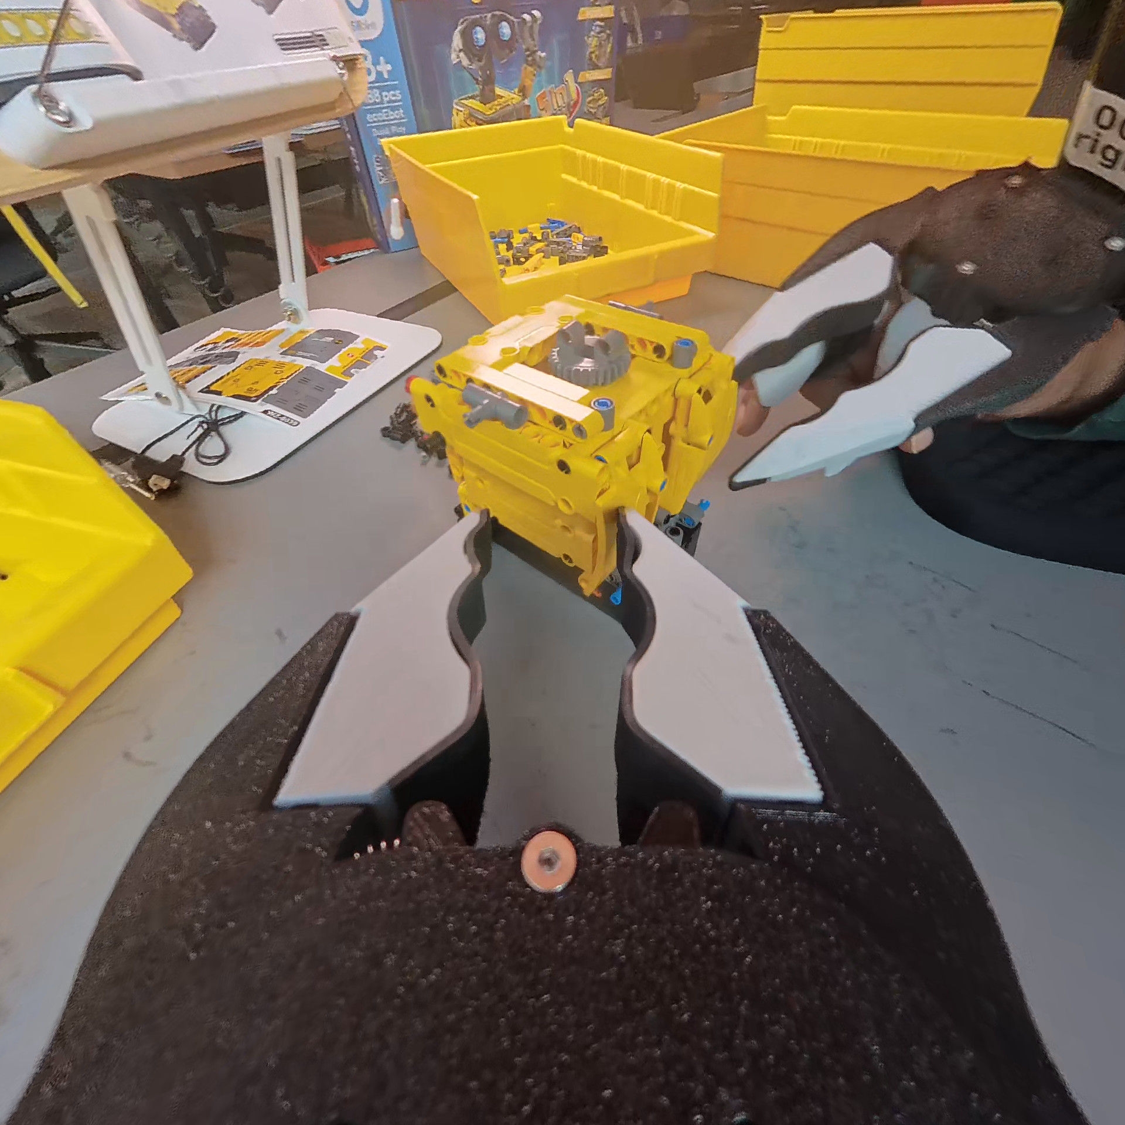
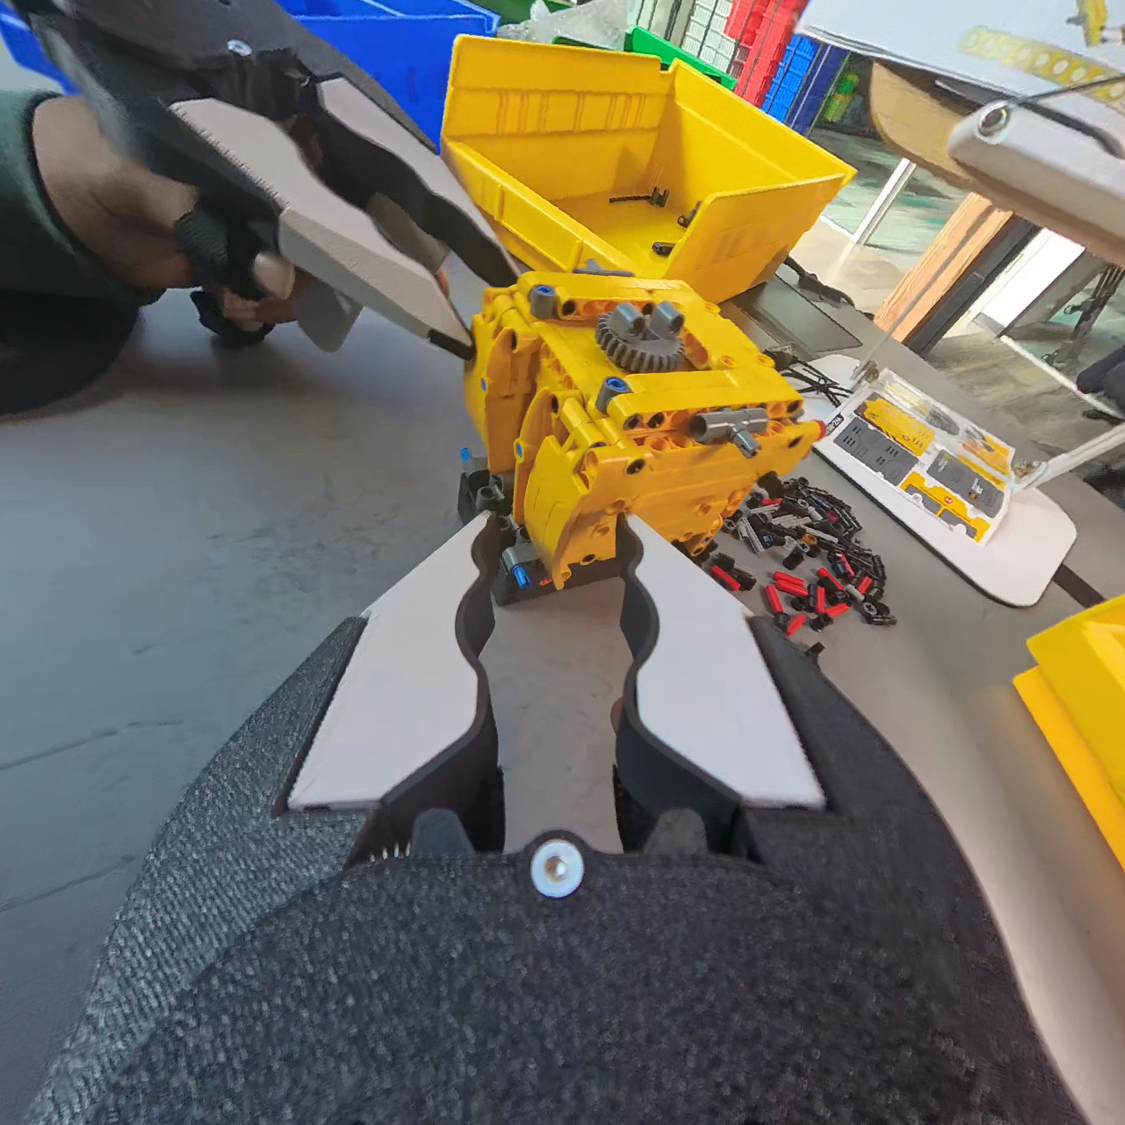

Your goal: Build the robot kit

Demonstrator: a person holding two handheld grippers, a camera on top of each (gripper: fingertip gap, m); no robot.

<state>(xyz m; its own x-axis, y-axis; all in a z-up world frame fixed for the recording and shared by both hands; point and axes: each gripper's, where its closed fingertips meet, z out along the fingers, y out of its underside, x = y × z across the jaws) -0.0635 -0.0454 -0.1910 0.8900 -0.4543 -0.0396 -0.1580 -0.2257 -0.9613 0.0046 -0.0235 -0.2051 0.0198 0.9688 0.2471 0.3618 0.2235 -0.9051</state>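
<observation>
my left tongs reach toward 12 o'clock, tips on either side of the lower corner of the yellow brick model. they look pressed against it, pinching that bottom edge, though the contact itself is hidden behind the tips. my right tongs sit spread at the model's base; whether their tips touch it i cannot tell. in the left wrist view the right tongs are at 2 o'clock of the model, blurred, just beside its side.

the model stands on the grey table, its black underside mostly hidden. one grey gear sits on top, with one grey t-shaped connector at its front edge.

bins: in the left wrist view i count one open yellow bin at 12 o'clock holding small parts too tiny to count, two more yellow bins at 1 o'clock, and one cut off at 9 o'clock. in the right wrist view a tilted yellow bin lies behind the model, with blue bins beyond, cut off.

one pile of loose black and red pins lies at 3 o'clock of the model, uncounted. one sticker sheet rests on one white stand base. one toy box stands at the back, partly covered.
</observation>
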